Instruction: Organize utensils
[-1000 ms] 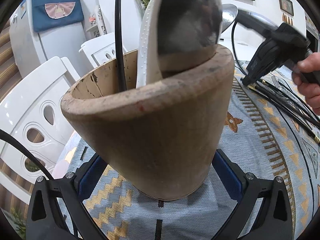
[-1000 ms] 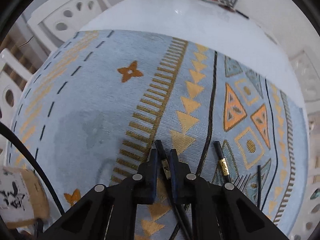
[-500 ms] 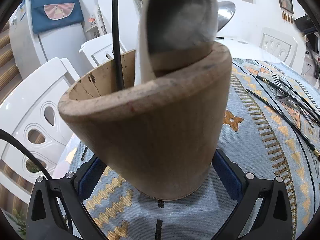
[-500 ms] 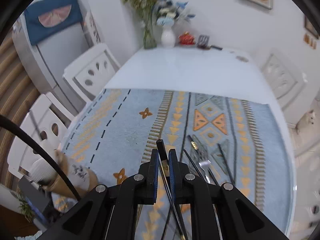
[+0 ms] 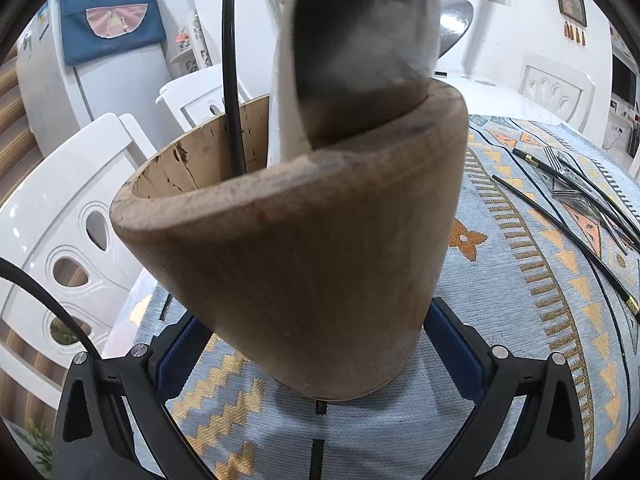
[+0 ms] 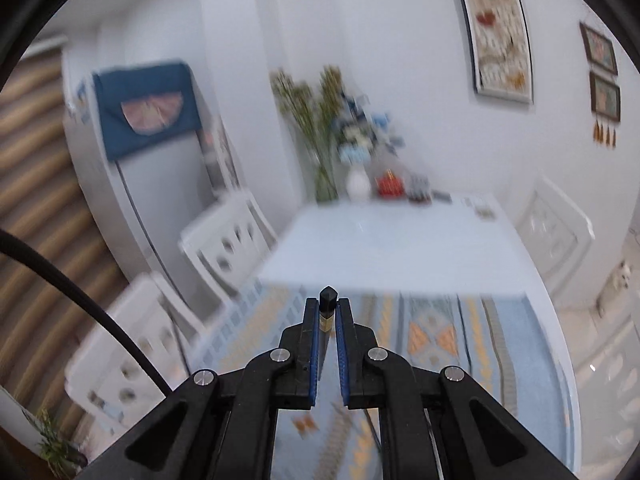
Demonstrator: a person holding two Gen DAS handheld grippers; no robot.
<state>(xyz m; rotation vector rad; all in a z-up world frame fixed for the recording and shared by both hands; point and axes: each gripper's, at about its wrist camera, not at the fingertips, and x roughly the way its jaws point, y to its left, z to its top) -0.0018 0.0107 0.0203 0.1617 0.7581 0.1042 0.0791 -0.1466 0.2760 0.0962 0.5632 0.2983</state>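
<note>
Right hand-held gripper pinches a black chopstick. Left hand-held gripper clamps the tilted wooden holder; lower the chopstick tip-first inside its rim.

I count one tilted wooden utensil holder, with one black chopstick and two spoons inside. One black gold-banded chopstick sits in my right gripper; three white chairs there.
</note>
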